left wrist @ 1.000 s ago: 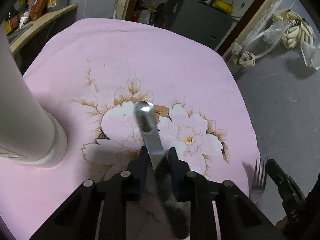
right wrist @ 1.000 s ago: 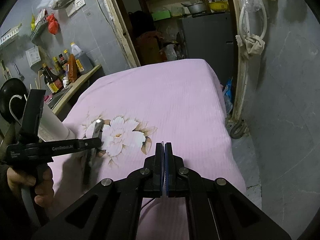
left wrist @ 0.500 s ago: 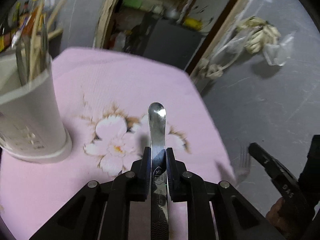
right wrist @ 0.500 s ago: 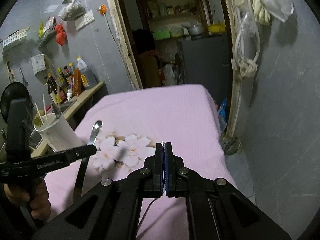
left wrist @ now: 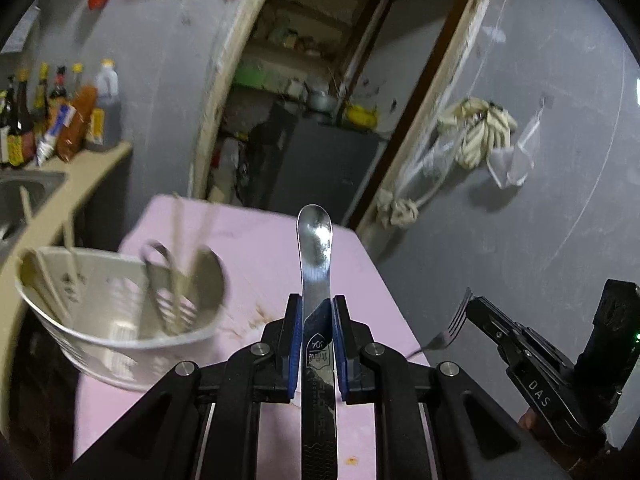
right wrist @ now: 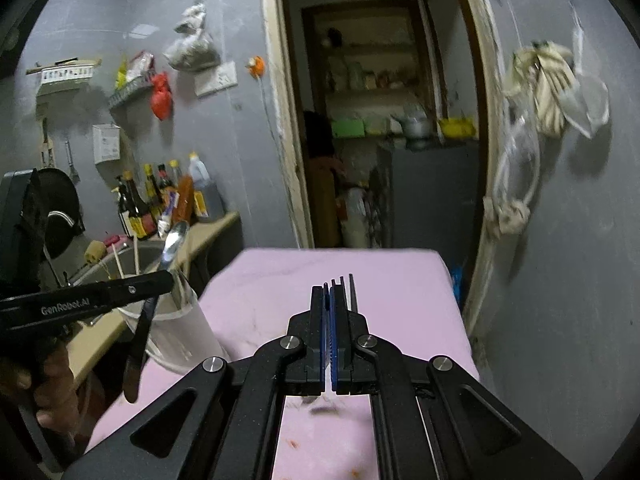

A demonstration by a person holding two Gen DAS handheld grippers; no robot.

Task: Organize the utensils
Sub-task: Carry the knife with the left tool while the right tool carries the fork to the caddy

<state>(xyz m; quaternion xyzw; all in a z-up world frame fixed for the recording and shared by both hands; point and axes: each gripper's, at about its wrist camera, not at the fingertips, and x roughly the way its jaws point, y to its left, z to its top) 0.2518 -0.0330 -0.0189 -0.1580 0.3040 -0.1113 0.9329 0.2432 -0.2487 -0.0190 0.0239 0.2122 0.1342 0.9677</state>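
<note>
I count two grippers, my left gripper (left wrist: 313,322) clamped on one steel spoon (left wrist: 315,240) and my right gripper (right wrist: 330,314) clamped on one fork (right wrist: 347,286), whose four tines show past its fingertips. There is one white utensil holder (left wrist: 120,344) on the one pink tablecloth (left wrist: 260,240), and in it I make out at least two chopsticks (left wrist: 188,236) and one metal utensil (left wrist: 164,280); blur hides the rest. On the counter I count about six bottles (right wrist: 168,200), one rope bundle (left wrist: 476,132) hangs on the wall and one red bag (right wrist: 161,95).
</note>
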